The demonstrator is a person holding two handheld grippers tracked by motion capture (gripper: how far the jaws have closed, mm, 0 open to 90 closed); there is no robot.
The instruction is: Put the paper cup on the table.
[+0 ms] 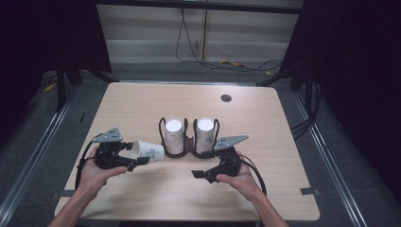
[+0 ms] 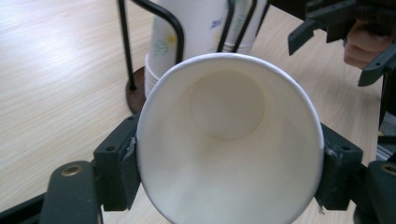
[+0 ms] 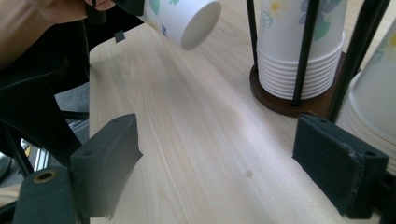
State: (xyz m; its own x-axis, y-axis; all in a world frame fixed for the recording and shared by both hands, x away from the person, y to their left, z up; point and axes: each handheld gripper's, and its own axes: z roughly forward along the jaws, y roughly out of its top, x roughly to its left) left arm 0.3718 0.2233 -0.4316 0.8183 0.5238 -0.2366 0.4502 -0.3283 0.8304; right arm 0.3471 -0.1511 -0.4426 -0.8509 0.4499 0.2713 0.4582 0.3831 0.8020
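Tools: two, one in each of the person's hands, both low over the near half of the tabletop.
Left tool: its two jaws clamp one paper cup by the rim end, a pad pressed on each side of the wall; in the left gripper view the cup's open mouth faces the camera.
Held cup: one, white with a flower print, lying on its side in the air above the tabletop, its base pointing toward the rack and near the left stack.
Right tool: jaws spread wide with nothing between them, bare wood showing in the gap in the right gripper view; it sits just in front of the right stack.
Rack: one, black wire on a dark base, with two bays side by side near the tabletop's middle.
Cup stacks: two, upside down, the left stack and the right stack, one per bay.
Far tabletop: one dark round hole.
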